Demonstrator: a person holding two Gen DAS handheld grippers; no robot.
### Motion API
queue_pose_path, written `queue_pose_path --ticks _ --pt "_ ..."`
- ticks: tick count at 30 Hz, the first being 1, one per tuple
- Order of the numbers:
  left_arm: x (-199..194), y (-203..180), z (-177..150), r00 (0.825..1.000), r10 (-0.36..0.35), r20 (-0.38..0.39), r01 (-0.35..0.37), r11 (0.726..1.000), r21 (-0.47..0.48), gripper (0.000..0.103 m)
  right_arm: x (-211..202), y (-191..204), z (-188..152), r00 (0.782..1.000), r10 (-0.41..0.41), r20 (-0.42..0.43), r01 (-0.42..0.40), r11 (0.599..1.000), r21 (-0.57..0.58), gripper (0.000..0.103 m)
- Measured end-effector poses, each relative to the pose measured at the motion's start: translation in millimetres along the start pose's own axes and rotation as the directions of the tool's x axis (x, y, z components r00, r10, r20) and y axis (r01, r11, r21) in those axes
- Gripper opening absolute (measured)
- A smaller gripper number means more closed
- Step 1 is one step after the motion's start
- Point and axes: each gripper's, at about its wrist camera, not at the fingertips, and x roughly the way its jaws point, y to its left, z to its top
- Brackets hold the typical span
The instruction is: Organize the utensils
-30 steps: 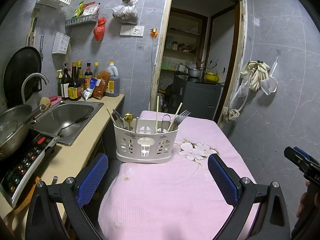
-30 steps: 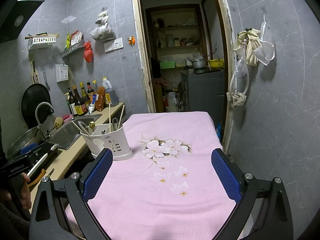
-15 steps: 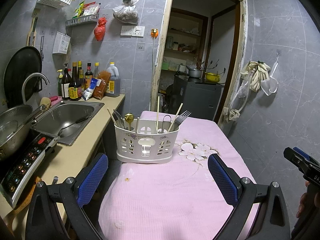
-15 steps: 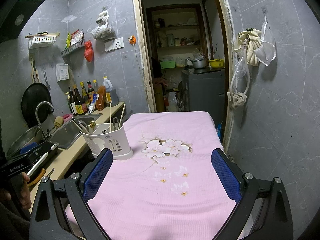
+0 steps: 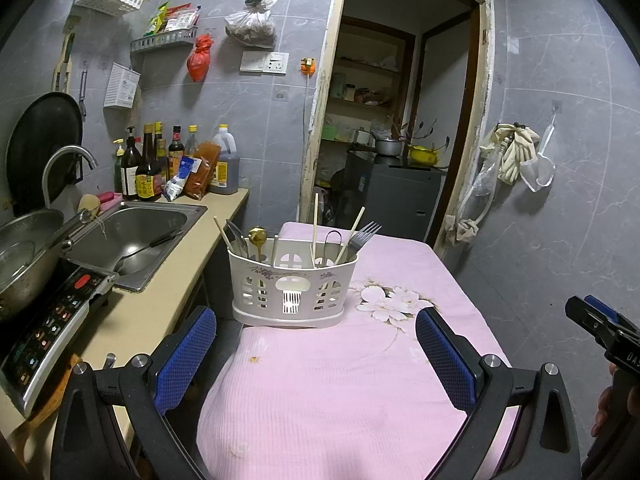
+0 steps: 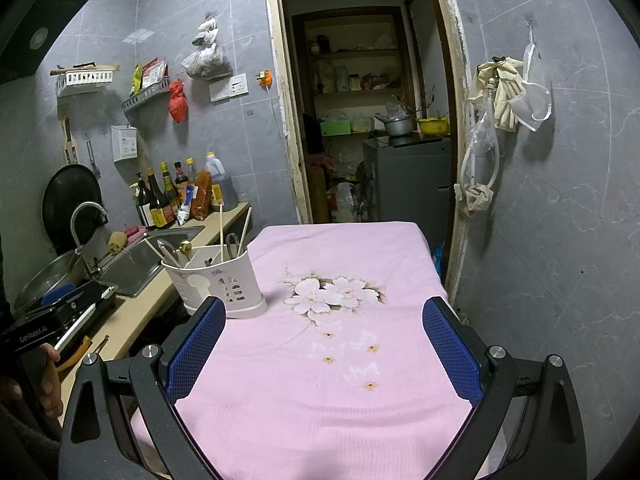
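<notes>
A white utensil caddy point(image 5: 294, 282) point(image 6: 218, 280) stands at the left edge of the pink tablecloth point(image 5: 340, 380) point(image 6: 320, 360). It holds chopsticks point(image 5: 315, 222), a fork point(image 5: 362, 236), a gold spoon point(image 5: 257, 238) and other metal utensils. My left gripper point(image 5: 316, 350) hovers open over the cloth, short of the caddy, with nothing between its blue pads. My right gripper point(image 6: 324, 344) is open and empty too, above the middle of the cloth, with the caddy ahead to its left. Each gripper shows at the edge of the other's view, held by a hand.
A counter on the left carries a steel sink point(image 5: 128, 236), an induction cooker point(image 5: 44, 324), a metal pot point(image 5: 24, 248) and several sauce bottles point(image 5: 152, 164). A doorway point(image 5: 396, 140) opens behind the table. A grey tiled wall with hanging gloves point(image 5: 514, 152) closes the right side.
Both grippers stay open and nearly still. In the left wrist view the caddy has drifted slightly lower and nearer.
</notes>
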Motion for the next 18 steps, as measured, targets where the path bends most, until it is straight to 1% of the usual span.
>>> queue_pose_path --ticks 18 --pt "-0.3 0.0 -0.1 1.000 -0.001 0.002 0.001 1.000 0.000 0.101 0.1 0.1 1.7 1.000 0.000 -0.003 0.000 1.000 0.000 0.097"
